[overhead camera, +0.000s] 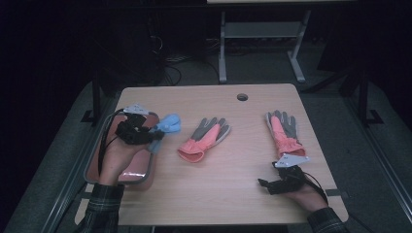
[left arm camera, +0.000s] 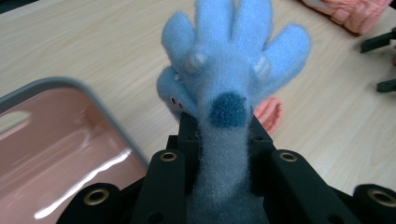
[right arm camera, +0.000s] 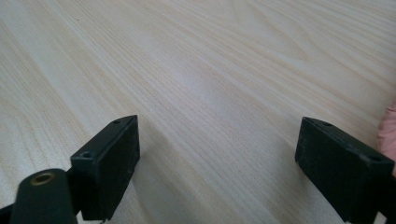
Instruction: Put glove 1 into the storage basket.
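Left tool [overhead camera: 154, 130] level, blue glove [overhead camera: 167, 127] clamped.

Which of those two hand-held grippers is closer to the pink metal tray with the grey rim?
The left. The left hand-held gripper hangs over the pink metal tray's right edge, clamped on a fluffy blue glove. The right hand-held gripper rests open across the table, near its right front corner.

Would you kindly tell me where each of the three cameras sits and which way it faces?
High view: above the person's side, looking forward and down on the table; both forearms enter from below.
Left gripper view: rides the left gripper, facing the blue glove it clamps, beside the tray.
Right gripper view: rides the right gripper, jaws open over bare wood.
Shared: high and left gripper views both show the blue glove, the tray and a pink glove.
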